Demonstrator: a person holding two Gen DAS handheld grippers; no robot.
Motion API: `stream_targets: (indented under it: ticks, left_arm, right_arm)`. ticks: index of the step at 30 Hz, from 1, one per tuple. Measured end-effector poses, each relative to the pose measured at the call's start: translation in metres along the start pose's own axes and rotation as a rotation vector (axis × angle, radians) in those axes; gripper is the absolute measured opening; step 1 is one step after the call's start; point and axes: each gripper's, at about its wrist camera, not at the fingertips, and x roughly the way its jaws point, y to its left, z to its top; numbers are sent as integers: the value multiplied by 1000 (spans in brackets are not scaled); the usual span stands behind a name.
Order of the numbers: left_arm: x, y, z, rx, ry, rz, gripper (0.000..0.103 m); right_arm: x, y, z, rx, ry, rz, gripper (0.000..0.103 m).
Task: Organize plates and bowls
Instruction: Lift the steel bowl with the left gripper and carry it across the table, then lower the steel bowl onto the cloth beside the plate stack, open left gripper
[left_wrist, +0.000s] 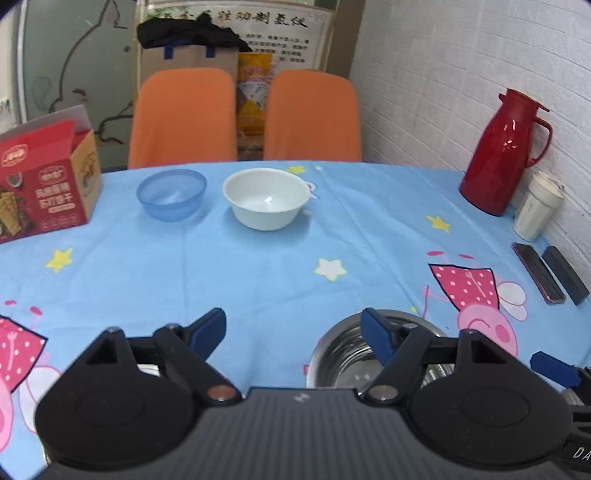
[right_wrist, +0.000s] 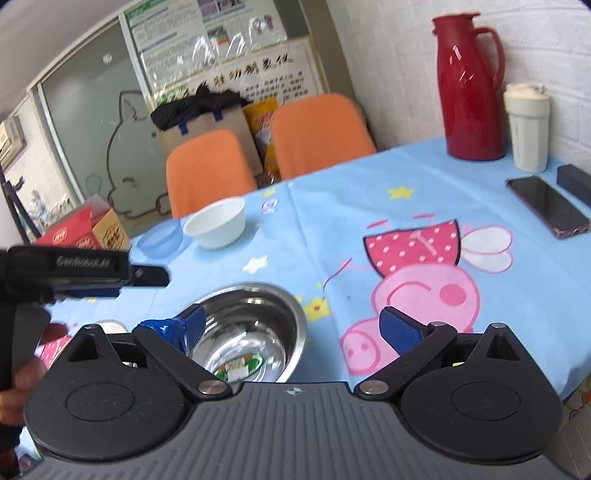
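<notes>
Sorting bowls: three on the blue cartoon tablecloth (left_wrist: 258, 280) — none nested yet.
Steel bowl (right_wrist: 247, 332): near edge, just beyond both grippers; rigid, probably light, slick polished wall; best pinched across the thin rim, a sticker lying inside.
White bowl (left_wrist: 266, 197): far centre; looks ceramic — likely heavier and chippable; rim grip, gentle set-down.
Blue bowl (left_wrist: 171, 199): far left, just beside the white one, apart from it; translucent plastic, probably light and slightly flexible.
Left gripper (left_wrist: 295, 334): jaws apart, gripping nothing, right pad over the steel bowl's near rim in this view.
Right gripper (right_wrist: 291, 328): jaws wide, empty, left pad over the steel bowl's rim, contact unclear.
Surroundings: red snack carton (left_wrist: 44, 181) far left, close to the blue bowl; red thermos jug (left_wrist: 502, 151), cream cup (left_wrist: 537, 206), phone (right_wrist: 546, 206) along the right wall.
Obstacles: none between near and far bowls; two orange chairs (left_wrist: 184, 118) beyond the table.
</notes>
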Motion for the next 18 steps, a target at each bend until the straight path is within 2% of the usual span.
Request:
stream_targets:
  ticks: [3,10,18]
  left_arm:
    - [-8,4,-6,-10,-22,40,73]
    - [-14,13,-6,6,-28,54,74]
    - [-12,27,-1,13,-30,79,74]
  right_arm:
    - [4,2,-3,-12,-3,3,88]
    - [14,10,-9,-21,48,42,88]
    - [24,15,-4,-24,66,44,88]
